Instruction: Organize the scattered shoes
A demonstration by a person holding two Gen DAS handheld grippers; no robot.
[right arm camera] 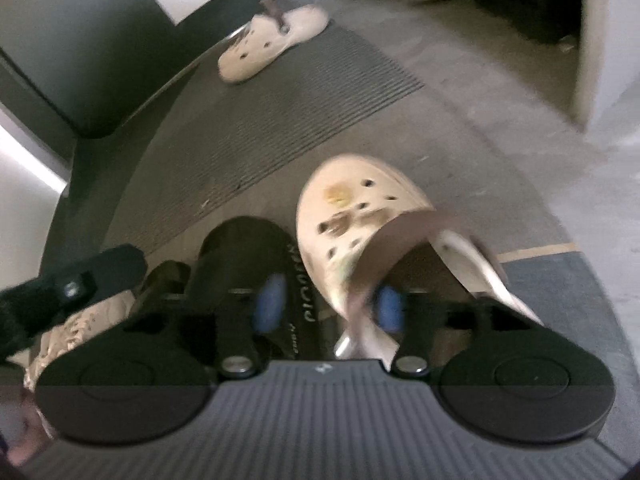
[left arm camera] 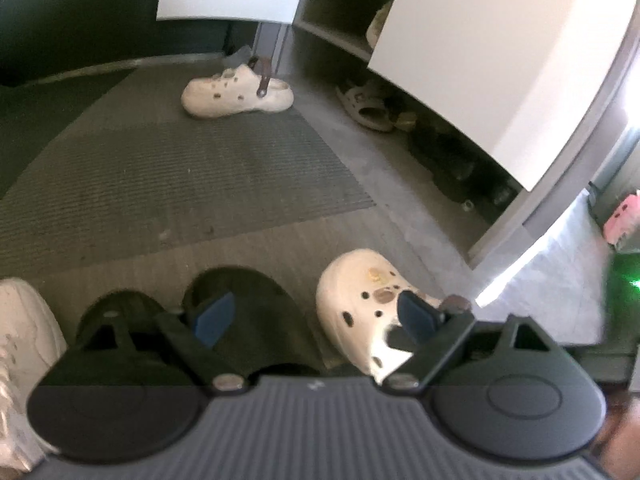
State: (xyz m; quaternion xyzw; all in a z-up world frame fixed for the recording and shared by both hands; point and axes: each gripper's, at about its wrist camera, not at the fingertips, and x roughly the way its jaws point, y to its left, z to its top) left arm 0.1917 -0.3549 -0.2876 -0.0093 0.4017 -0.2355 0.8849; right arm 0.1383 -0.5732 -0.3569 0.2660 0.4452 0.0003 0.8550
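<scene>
Two wrist views over an entryway floor beside an open shoe cabinet. Left hand-held gripper spread wide and empty, poised low over a black slide sandal at 6 o'clock, with a cream clog just beside it at 5 o'clock and a white sneaker at 8 o'clock. Right hand-held gripper also spread, holding nothing, its pads straddling the gap between sandal and near clog, close to the clog's brown heel strap. Matching second cream clog lying well apart at 12 o'clock on the ribbed doormat, near the cabinet door. Beige sandal and dark shoes already tucked under the cabinet's bottom shelf. Judged partway at most: several shoes stowed, at least four loose on the floor, clog pair split.
</scene>
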